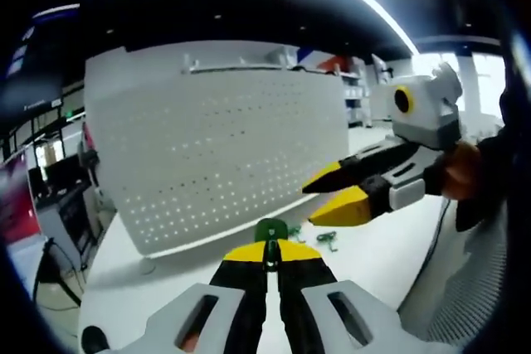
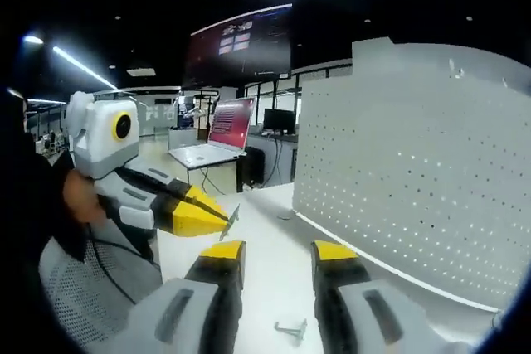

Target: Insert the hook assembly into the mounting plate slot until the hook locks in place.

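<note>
One hook (image 2: 230,220) pinched in left jaws, pegboard (image 2: 415,172) beside

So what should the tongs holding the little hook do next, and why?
Probably carry it forward to the white holed board: the left tongs are shut on the hook piece, which is not yet at the board; the right tongs are open.

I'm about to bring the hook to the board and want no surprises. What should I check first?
1. Left tongs shut on the small green hook piece: ok.
2. Right tongs open, holding nothing: ok.
3. White perforated metal mounting plate upright and in view: ok.
4. Hook seated in a slot: not ok, it is apart from the plate.
5. Target slot identified: cannot tell.
6. Small grey loose part lies under the right tongs: ok.
</note>
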The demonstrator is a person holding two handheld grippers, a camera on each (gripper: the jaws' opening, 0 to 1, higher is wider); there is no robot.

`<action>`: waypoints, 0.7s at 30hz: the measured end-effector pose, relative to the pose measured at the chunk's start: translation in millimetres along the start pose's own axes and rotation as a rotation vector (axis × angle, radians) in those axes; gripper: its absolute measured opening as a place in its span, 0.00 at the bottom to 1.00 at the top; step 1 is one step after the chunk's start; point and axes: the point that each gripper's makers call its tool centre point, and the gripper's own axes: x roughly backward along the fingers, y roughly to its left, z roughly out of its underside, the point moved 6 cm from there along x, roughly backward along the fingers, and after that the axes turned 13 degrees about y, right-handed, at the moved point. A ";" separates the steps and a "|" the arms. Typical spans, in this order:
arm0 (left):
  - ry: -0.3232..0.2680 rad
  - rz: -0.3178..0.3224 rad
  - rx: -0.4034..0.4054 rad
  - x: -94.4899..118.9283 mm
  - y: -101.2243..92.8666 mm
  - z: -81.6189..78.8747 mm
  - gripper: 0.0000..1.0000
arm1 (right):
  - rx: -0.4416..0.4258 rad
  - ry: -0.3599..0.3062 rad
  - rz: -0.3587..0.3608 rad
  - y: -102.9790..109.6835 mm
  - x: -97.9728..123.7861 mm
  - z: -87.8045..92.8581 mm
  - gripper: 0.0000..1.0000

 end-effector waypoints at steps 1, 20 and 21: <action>-0.004 -0.002 0.004 0.2 0.7 -0.1 0.03 | 0.001 0.001 0.006 -0.9 0.6 0.2 0.29; -0.079 -0.066 -0.013 8.0 19.9 -35.3 0.03 | 0.051 0.049 0.059 -11.5 -2.8 5.6 0.32; -0.086 -0.071 -0.019 8.1 22.2 -40.3 0.03 | 0.060 0.046 0.062 -11.6 -2.6 4.3 0.32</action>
